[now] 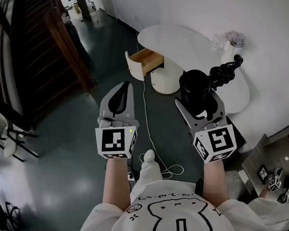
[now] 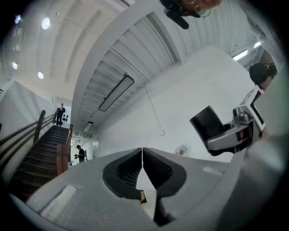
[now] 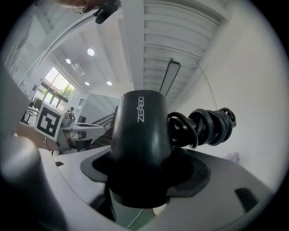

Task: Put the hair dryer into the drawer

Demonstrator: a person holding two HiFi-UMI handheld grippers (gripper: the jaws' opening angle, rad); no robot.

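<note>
Rough notes:

- White oval counter sat ahead, well apart from both hands.
- Drawer stuck out open from white base under it.
- Hair dryer was up in air, fat black body clamped in right gripper, fingers spread wide round it.
- Hard smooth plastic, so bit slippery, probably light-ish; body seemed best spot to hold.
- Coiled cord poked out sideways, springy, might snag drawer edge.
- Left gripper was empty, fingers pressed together.
</note>
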